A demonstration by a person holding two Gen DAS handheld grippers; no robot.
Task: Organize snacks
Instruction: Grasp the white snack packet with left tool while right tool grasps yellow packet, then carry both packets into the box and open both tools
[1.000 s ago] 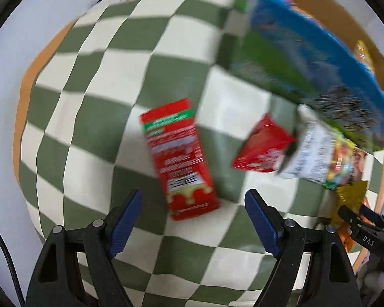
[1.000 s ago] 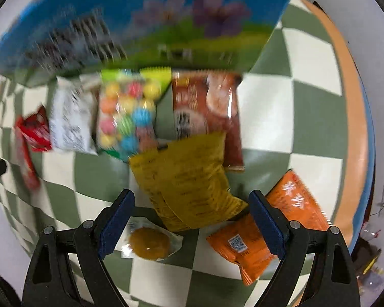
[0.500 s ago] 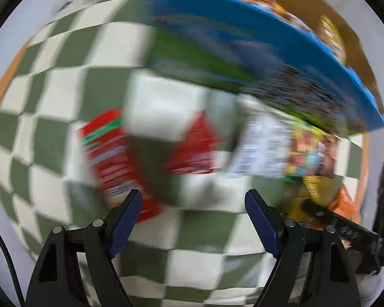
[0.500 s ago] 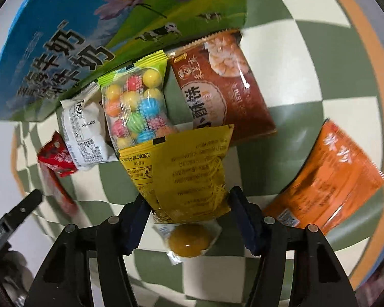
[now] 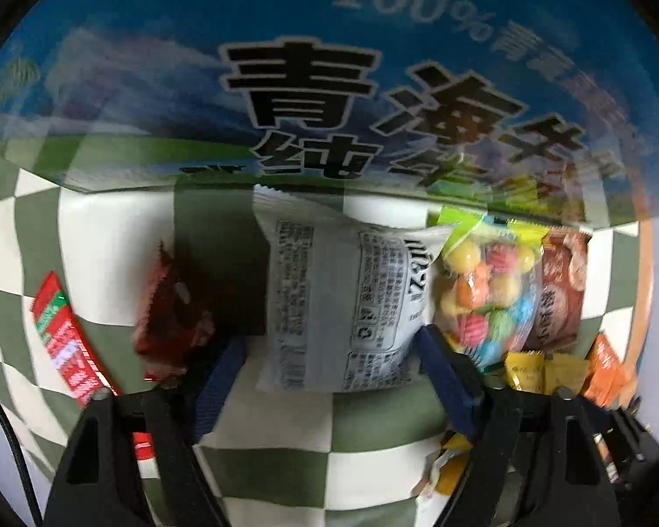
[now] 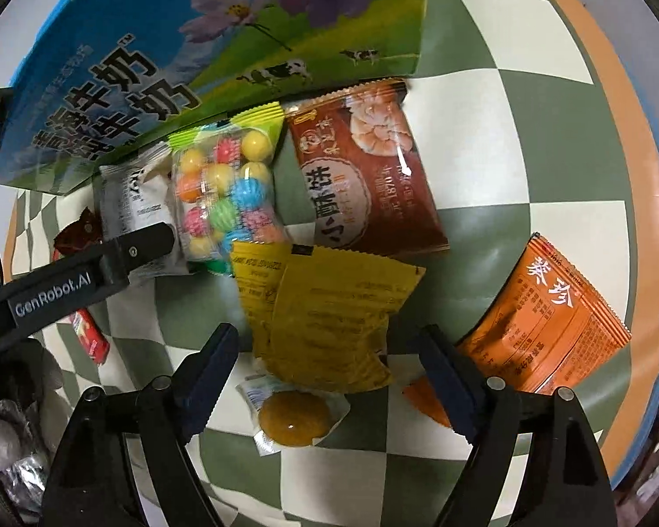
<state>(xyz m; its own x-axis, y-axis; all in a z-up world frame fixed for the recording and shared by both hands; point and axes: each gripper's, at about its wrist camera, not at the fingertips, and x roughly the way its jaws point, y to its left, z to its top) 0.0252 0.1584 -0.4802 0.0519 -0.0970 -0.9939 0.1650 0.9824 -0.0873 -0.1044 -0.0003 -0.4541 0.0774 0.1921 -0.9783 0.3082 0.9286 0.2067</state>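
Green-and-cream checked cloth [image 6: 483,175] covers the round table, whose orange rim [image 6: 637,184] shows at the right.

Right gripper [image 6: 325,373]: points down, jaws apart, having just been opening; the lower part of the yellow packet [image 6: 329,316] lies between them, pads clear of it. Just below that packet, a clear sachet with an amber round sweet [image 6: 294,417]. To the right, the orange packet [image 6: 549,325], its corner by the right finger.

Left gripper [image 5: 329,369]: points down, jaws having just been closing around the lower end of the white packet [image 5: 342,303]; whether the pads press it cannot be told. Left of it, a dark red wrapper [image 5: 171,307], then a long red bar [image 5: 66,342] near the cloth's edge.

Farther row, in the right wrist view: the white packet, the clear bag of coloured balls [image 6: 224,202] overlapping it, and a brown biscuit packet [image 6: 369,175], all just beside one another.

Farthest: blue-and-green milk carton box [image 6: 197,52], standing behind the row, its base touching the packets' top edges.
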